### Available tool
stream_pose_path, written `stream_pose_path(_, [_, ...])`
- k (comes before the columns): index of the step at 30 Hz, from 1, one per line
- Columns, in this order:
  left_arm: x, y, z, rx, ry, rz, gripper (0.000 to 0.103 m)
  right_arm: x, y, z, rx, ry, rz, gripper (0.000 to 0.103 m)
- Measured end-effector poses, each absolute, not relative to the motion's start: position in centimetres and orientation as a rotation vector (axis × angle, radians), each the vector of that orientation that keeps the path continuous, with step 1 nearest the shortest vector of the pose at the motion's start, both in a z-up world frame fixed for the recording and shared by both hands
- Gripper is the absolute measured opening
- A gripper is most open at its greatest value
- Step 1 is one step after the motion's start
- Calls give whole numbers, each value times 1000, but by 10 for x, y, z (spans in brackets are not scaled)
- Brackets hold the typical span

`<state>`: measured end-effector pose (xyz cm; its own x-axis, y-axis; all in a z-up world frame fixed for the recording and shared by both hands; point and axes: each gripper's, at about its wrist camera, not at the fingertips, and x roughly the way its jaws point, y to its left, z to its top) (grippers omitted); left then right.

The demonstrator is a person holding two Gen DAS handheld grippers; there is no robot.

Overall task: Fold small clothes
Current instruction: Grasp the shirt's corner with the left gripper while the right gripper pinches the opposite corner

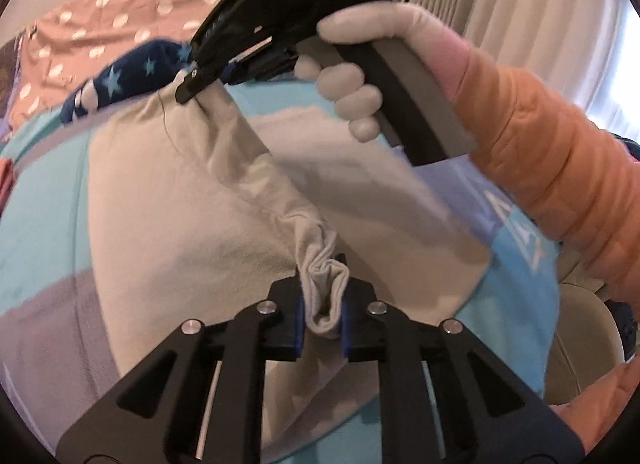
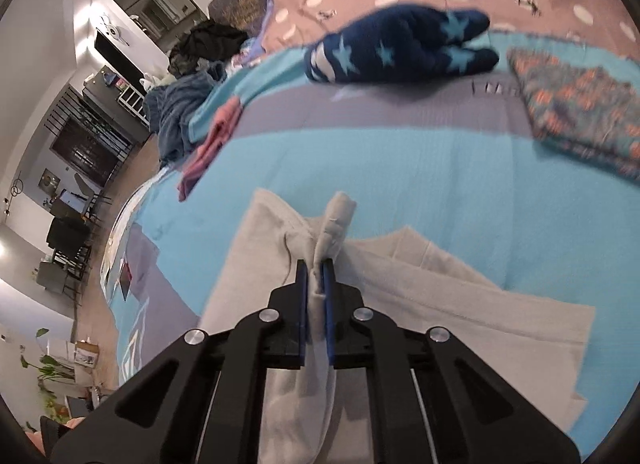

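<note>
Both grippers pinch the same beige garment (image 1: 224, 200), which lies partly lifted over a blue and grey blanket (image 2: 420, 168) on the bed. The left gripper (image 1: 323, 304) is pressed together on a bunched fold of the cloth at its near edge. The right gripper (image 2: 316, 284), held by a white-gloved hand (image 1: 360, 64) with an orange sleeve (image 1: 560, 168), is clamped on another gathered corner. Farther back, a navy star-patterned piece (image 2: 400, 48) rests on the blanket, and a folded patterned cloth (image 2: 580, 112) lies beside it. No containers are visible.
</note>
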<state>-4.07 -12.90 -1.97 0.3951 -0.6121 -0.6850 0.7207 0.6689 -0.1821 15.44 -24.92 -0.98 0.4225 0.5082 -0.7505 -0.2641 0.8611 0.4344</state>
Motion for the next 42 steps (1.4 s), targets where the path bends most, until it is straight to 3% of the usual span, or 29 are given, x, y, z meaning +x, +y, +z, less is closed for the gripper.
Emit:
stream_pose_path(8, [-55, -153, 18, 165, 734, -930, 13, 138, -284, 31, 235, 934, 428, 3])
stream_pose_path(15, [-73, -202, 9, 252, 726, -1024, 13, 116, -344, 13, 325, 967, 373, 1])
stream_pose_path(16, [-73, -206, 4, 263, 740, -1025, 13, 112, -353, 6, 338, 983, 356, 4])
stream_pose_path(19, [-72, -208, -11, 265, 795, -1026, 13, 99, -374, -17, 380, 1053, 319, 34])
stream_pose_path(27, [-75, -206, -20, 260, 828, -1021, 13, 95, -374, -64, 472, 1155, 378, 37])
stream_pose_path(29, [-76, -206, -19, 257, 828, -1018, 13, 106, -367, -66, 472, 1147, 386, 46])
stream_pose_path(31, [-75, -206, -18, 250, 828, -1016, 13, 116, -363, -70, 471, 1134, 389, 48])
stream_pose_path(32, [-75, -206, -18, 246, 829, -1015, 13, 121, -361, -72, 466, 1129, 385, 47])
stream_pose_path(33, [-75, -206, -18, 242, 830, -1015, 13, 126, -355, -73, 442, 1123, 366, 38])
stream_pose_path(34, [-74, -206, -17, 239, 827, -1013, 13, 128, -353, -74, 431, 1121, 363, 8])
stream_pose_path(42, [-77, -214, 0, 204, 795, -1066, 13, 113, -361, -4, 373, 948, 367, 5])
